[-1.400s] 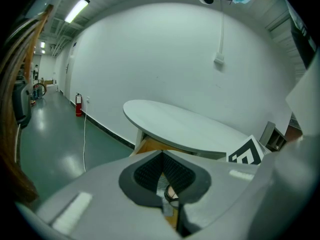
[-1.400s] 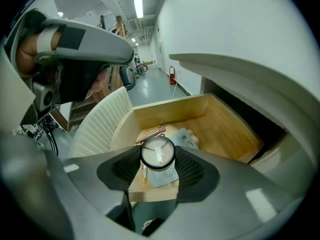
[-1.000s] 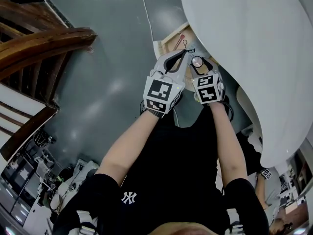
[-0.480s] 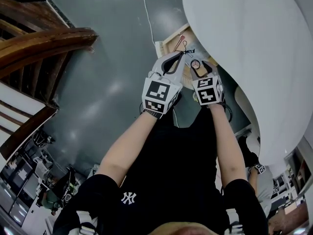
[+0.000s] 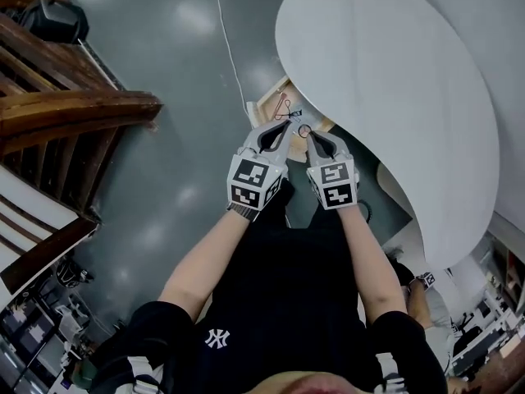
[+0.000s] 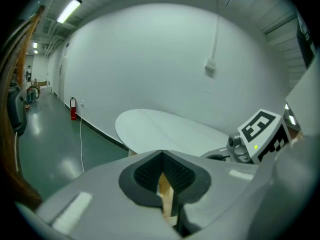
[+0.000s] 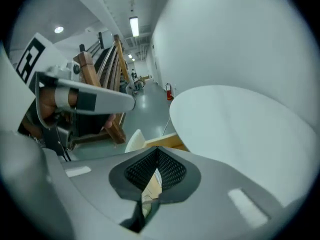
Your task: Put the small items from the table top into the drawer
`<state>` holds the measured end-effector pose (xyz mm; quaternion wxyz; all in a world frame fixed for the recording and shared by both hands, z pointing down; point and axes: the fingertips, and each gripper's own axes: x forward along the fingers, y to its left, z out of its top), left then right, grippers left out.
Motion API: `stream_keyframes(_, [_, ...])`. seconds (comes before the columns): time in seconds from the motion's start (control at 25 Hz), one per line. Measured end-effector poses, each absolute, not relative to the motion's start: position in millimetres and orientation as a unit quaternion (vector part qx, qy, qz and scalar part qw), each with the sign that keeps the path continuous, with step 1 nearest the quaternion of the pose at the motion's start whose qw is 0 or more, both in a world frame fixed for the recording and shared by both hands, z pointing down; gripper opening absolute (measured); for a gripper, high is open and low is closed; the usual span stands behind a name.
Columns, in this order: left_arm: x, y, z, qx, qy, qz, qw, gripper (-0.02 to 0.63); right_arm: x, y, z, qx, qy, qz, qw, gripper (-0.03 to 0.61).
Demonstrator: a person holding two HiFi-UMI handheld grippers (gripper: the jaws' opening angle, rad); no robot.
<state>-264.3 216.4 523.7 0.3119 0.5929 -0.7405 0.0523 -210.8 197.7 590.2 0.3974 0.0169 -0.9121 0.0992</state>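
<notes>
**Both tongs closed and empty above the open drawer**

Head view: the left tongs (image 5: 287, 126) and right tongs (image 5: 312, 135) hang side by side over the wooden drawer (image 5: 269, 97), which is pulled out at the edge of the white oval counter (image 5: 394, 97). A small wire-looped item (image 5: 284, 105) lies in the drawer. Left gripper view: the tips meet with nothing between them, and the counter lies beyond. Right gripper view: the jaws have just been closing and now touch, holding nothing, with the drawer's wood just behind.
</notes>
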Motion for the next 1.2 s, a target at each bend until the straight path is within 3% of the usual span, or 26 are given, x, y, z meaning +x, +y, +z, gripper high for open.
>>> stream_keyframes(0.24, [-239.1, 206.4, 508.6, 0.624, -0.723, 0.051, 0.293, 0.000, -201.9, 171.1, 549.2, 0.060, -0.937, 0.133, 0.318, 0.026])
stream_keyframes(0.68, [-218.2, 184.5, 431.6, 0.667, -0.693, 0.026, 0.274, 0.000, -180.4, 148.4, 460.3, 0.111, -0.951, 0.152, 0.244, 0.026])
stream_keyframes(1.2, [-199.1, 152.9, 344.3, 0.716, -0.660, 0.003, 0.227, 0.000, -163.9, 118.3, 344.0, 0.169, -0.970, 0.104, 0.142, 0.026])
